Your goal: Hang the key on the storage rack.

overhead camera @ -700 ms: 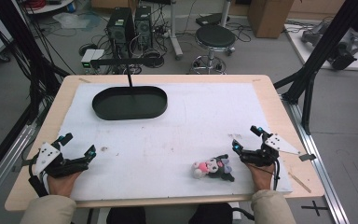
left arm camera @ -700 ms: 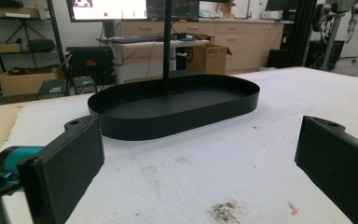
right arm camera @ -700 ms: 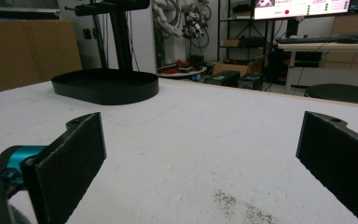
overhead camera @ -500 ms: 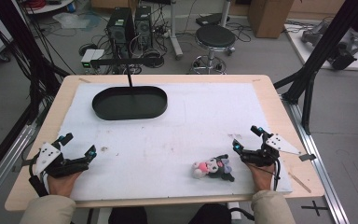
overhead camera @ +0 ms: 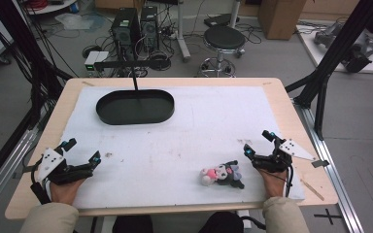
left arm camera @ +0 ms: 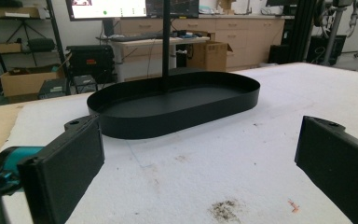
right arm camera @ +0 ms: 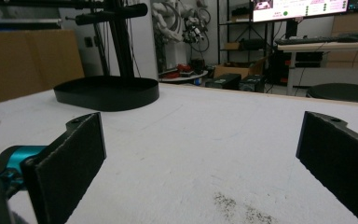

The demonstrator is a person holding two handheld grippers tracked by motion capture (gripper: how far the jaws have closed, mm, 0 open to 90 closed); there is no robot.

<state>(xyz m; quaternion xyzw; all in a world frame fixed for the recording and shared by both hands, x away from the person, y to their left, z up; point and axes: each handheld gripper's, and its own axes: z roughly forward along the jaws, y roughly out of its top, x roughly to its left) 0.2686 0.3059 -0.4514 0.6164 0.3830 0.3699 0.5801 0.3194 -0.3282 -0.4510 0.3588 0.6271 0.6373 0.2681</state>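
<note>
Here we count one black oval metal tray [overhead camera: 135, 107], one small pink-and-black plush toy [overhead camera: 222, 174] and two grippers on the white-covered wooden bench [overhead camera: 213, 116]. The tray sits toward the far left corner; the toy lies near the front edge, just beside the right gripper [overhead camera: 258, 142]. The left gripper [overhead camera: 81, 149] rests at the front left corner. Both stand with jaws apart, holding nothing. Against the earlier frames we note no change in any position.
</note>
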